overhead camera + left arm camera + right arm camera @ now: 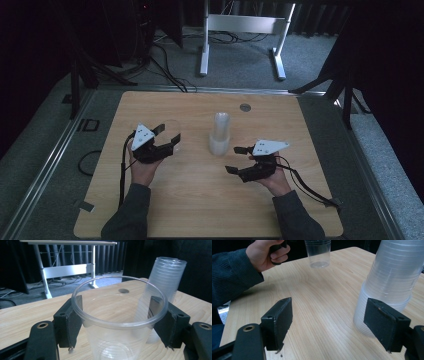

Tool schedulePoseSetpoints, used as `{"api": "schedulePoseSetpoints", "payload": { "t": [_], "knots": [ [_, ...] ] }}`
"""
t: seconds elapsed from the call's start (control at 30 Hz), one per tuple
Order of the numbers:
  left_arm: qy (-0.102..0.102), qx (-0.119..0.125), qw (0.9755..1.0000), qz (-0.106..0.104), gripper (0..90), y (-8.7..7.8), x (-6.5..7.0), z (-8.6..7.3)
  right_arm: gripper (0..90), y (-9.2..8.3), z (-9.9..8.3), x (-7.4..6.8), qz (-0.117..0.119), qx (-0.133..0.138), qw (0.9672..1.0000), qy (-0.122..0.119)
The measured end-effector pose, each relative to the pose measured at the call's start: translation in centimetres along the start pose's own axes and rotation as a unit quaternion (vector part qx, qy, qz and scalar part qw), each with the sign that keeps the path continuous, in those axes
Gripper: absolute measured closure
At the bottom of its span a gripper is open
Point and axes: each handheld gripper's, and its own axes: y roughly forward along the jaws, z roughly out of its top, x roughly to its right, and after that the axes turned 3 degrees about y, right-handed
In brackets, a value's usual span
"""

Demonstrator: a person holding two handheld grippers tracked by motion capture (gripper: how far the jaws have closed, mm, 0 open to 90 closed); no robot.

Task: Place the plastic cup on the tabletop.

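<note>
Gripping a single clear plastic cup [117,322] just below its rim, the left gripper [167,136] has both pads pressed against the cup wall and holds it upright on the left side of the wooden table [200,200]. At table centre stands the stack of clear cups [220,134]. Just beside that stack, the right gripper [236,160] has its jaws spread wide with nothing between them.
</note>
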Motion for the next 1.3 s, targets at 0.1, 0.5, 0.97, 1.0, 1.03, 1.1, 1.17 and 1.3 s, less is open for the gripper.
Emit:
{"api": "schedulePoseSetpoints", "payload": {
  "t": [0.1,0.5,0.97,1.0,1.03,1.1,1.17,1.3],
  "knots": [
    [0.0,-0.001,1.0,0.006,29.0,-0.1,-0.2,-0.1,22.9,0.0,0.0,0.0,0.0,0.0,1.0,-0.001],
    [-0.005,-0.002,0.9997,0.022,29.0,-0.2,-0.9,-0.5,22.8,0.0,0.0,0.0,0.0,-0.001,1.0,-0.001],
    [-0.017,0.0,0.9982,0.057,29.0,-0.3,-1.9,-1.3,22.8,-0.2,-0.1,0.0,-0.001,0.0,1.0,0.0],
    [-0.018,-0.001,0.9981,0.058,29.0,-0.3,-2.0,-1.4,22.9,-0.2,-0.1,0.0,-0.001,0.0,1.0,0.001],
    [-0.018,-0.001,0.9981,0.058,29.0,-0.3,-2.0,-1.4,22.9,-0.2,-0.1,0.0,-0.001,0.0,1.0,0.001],
    [-0.022,-0.001,0.9978,0.062,29.0,-0.3,-2.1,-1.6,22.9,-0.2,-0.2,0.0,0.001,0.0,1.0,0.0],
    [-0.024,-0.002,0.9976,0.064,29.0,-0.3,-2.3,-1.7,22.9,-0.1,-0.2,0.0,0.001,0.0,1.0,0.0],
    [-0.027,-0.005,0.9973,0.069,29.0,-0.2,-2.5,-2.0,22.9,-0.1,-0.2,0.0,0.001,0.0,1.0,0.0]
  ]
}}
